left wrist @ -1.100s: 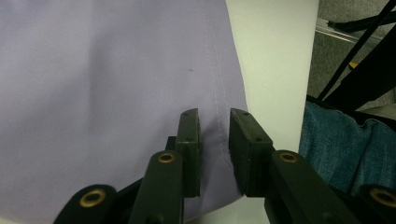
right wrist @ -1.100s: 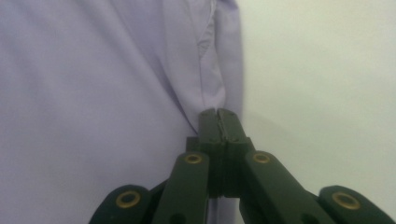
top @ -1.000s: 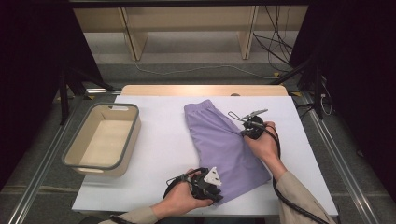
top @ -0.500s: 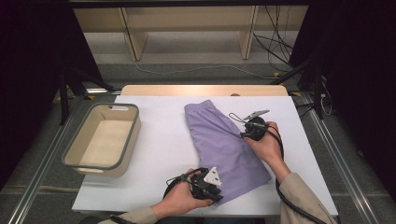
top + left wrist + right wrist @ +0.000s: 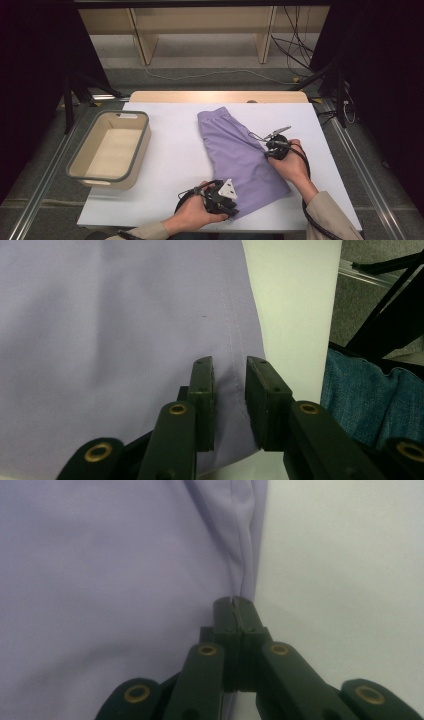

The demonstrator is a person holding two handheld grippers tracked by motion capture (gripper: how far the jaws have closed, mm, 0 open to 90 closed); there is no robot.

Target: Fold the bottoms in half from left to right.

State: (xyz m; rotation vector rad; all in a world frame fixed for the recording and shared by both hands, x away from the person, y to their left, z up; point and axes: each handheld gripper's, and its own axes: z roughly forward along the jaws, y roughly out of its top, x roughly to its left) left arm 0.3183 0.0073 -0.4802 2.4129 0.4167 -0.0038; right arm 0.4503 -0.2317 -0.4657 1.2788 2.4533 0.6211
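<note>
Little has shifted since the earlier frames: right gripper [image 5: 235, 605] jaws just opened and closed again. Near edge: left gripper [image 5: 230, 385], jaws slightly apart astride the purple shorts' [image 5: 240, 155] hem, perhaps not gripping. Farther right, jaws clamped on the side seam. Next, likely lift both for folding

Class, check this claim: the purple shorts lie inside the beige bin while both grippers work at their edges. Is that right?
Not quite. The high view shows the purple shorts spread flat on the white table; the beige bin beside them holds nothing. The left gripper and right gripper are at their edges.
</note>
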